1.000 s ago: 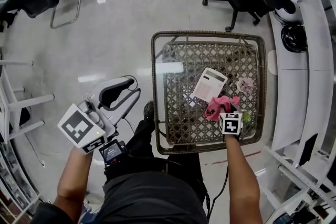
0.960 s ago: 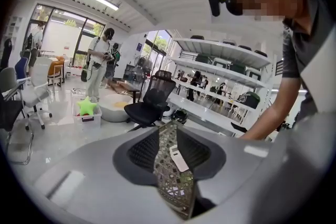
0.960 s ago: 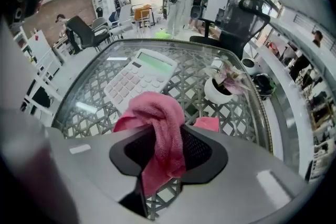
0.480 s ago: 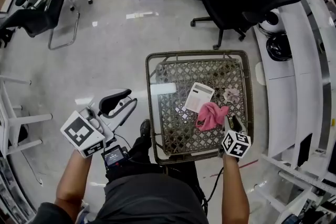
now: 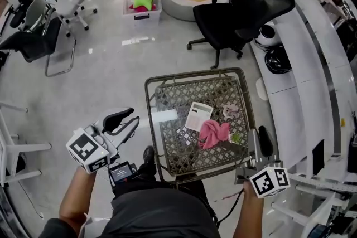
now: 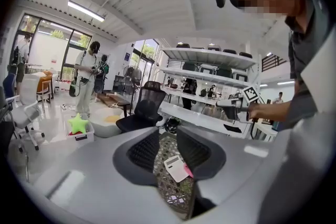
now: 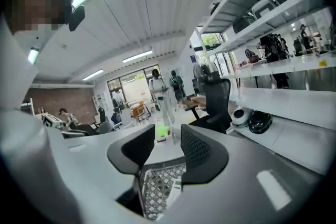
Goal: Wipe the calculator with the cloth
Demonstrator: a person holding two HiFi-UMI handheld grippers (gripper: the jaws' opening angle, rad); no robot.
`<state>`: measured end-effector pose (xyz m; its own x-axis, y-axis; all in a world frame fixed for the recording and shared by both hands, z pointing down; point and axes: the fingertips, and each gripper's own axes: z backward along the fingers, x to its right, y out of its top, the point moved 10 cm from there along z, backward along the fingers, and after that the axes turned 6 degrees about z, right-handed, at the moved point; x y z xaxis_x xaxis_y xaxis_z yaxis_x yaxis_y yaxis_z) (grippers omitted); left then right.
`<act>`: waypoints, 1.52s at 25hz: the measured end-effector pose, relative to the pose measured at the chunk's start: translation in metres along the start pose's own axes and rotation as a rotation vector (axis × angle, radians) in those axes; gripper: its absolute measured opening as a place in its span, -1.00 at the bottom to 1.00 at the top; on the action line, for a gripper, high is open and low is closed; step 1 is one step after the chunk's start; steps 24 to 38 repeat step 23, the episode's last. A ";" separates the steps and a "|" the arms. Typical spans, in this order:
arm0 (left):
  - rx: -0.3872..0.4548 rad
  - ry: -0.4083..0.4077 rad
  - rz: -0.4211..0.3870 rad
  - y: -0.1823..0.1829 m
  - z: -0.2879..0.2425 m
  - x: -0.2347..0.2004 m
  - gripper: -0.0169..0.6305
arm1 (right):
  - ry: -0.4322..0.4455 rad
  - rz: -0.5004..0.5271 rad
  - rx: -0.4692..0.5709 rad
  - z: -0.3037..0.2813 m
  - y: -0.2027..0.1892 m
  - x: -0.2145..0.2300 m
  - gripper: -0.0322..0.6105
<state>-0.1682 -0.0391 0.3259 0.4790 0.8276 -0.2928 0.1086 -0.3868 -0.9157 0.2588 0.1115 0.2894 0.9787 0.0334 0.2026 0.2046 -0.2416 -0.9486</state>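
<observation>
Grey office floor, wicker table (image 5: 172, 149): my left gripper (image 5: 124, 119) hangs open and empty off the table's left; calculator (image 5: 198, 116) lies mid-table, pink cloth (image 5: 214, 133) just beside it; my right gripper (image 5: 255, 145), jaws apart, holds nothing.

A jaw is covering most of the cloth (image 6: 188, 170) at the left gripper view's lower centre, showing only a pink edge.

Wicker bench (image 5: 192, 75) with a glass top, pretty much center frame. On it: a white calculator (image 5: 198, 116) in the middle, a pink cloth (image 5: 213, 133) just beside it at lower right, a pale crumpled bit (image 5: 230, 111) further right, and a green thing (image 5: 237, 137) right of the cloth.
</observation>
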 end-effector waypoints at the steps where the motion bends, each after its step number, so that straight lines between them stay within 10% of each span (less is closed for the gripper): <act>1: 0.003 -0.005 -0.003 0.001 0.001 0.001 -0.61 | 0.011 0.001 0.027 0.006 0.011 -0.007 -0.42; 13: 0.038 -0.046 -0.035 0.016 0.008 0.005 -0.61 | 0.053 0.094 0.210 0.063 0.088 -0.062 -0.42; 38: 0.047 -0.061 -0.027 -0.001 0.025 0.000 -0.61 | 0.012 0.119 0.251 0.096 0.093 -0.084 -0.42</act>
